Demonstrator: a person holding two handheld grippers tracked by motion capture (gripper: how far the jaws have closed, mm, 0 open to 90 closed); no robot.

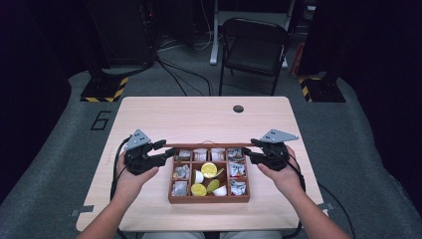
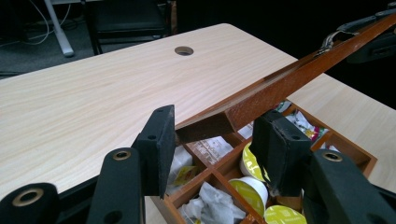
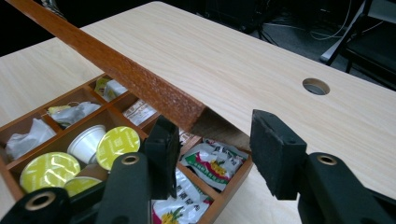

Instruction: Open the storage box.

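Over the wooden box [image 1: 209, 198] on the pale table [image 1: 199, 114], we hold a long wooden lid [image 1: 209, 145] by its two ends, raised and hinged up along the far edge of the box. Our left gripper [image 1: 160, 152] takes the lid's left end and our right gripper [image 1: 255, 150] takes its right end, so the lid spans between our hands above the back row of compartments.

From the left gripper view, the lid [image 2: 280, 84] runs away from us up to the right, and its near end sits between our two black jaws; one pad [image 2: 159, 144] lies against the end's left side, while the other pad [image 2: 280, 144] stands just beside it, and we cannot tell whether it presses. The jaws are set narrow around the wood.

From the right gripper view, the lid [image 3: 116, 65] stretches off to the upper left. Its end rests against the left pad [image 3: 161, 149], and the right pad [image 3: 275, 149] stands apart from it with table showing between, so we see the wood inside the jaws but not clamped from both sides.

Below the lid the box [image 3: 224, 196] lies open: yellow-topped capsules [image 3: 116, 142] fill the middle compartments, and paper sachets [image 3: 212, 163] fill those around them.
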